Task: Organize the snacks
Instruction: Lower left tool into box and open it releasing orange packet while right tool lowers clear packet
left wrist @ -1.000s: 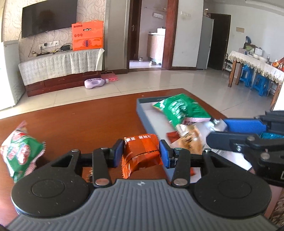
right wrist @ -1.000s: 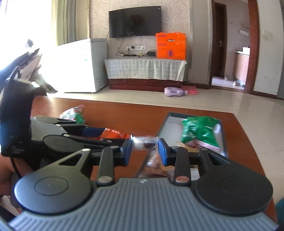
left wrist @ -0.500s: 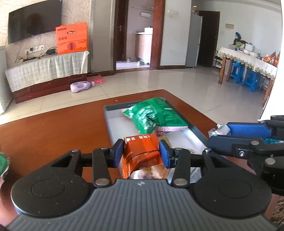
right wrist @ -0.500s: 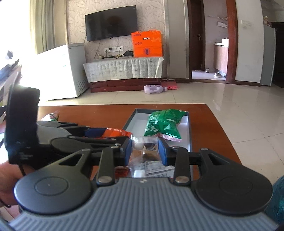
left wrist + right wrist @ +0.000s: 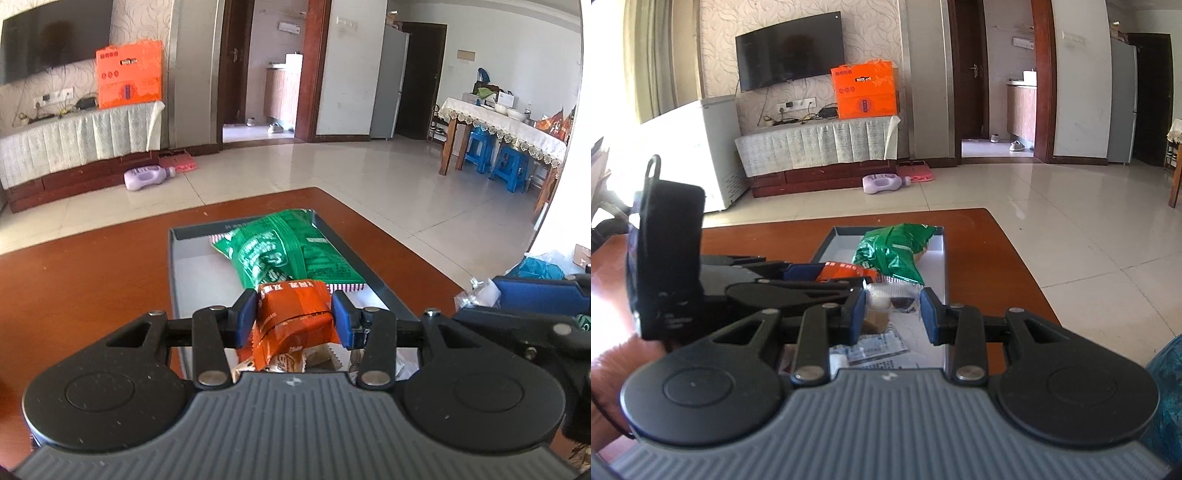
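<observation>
My left gripper (image 5: 294, 317) is shut on an orange snack packet (image 5: 295, 319) and holds it above the near part of a grey tray (image 5: 171, 280) on the brown table. A green snack bag (image 5: 284, 251) lies in the tray's far part. My right gripper (image 5: 893, 312) is shut on a clear-wrapped snack (image 5: 892, 297) over the tray (image 5: 946, 273), just right of the left gripper. The green bag (image 5: 892, 251) and the orange packet (image 5: 846, 271) also show in the right wrist view. Several small packets (image 5: 875, 350) lie in the tray's near end.
The brown table (image 5: 85, 280) ends just beyond the tray, with tiled floor behind. A blue bag (image 5: 539, 267) lies off the table's right side. A TV cabinet, a white freezer (image 5: 701, 155) and a purple bottle (image 5: 882, 182) on the floor stand far off.
Both grippers have swung right with their snacks and now hang over the tray. The green packet on the table's left has left the view.
</observation>
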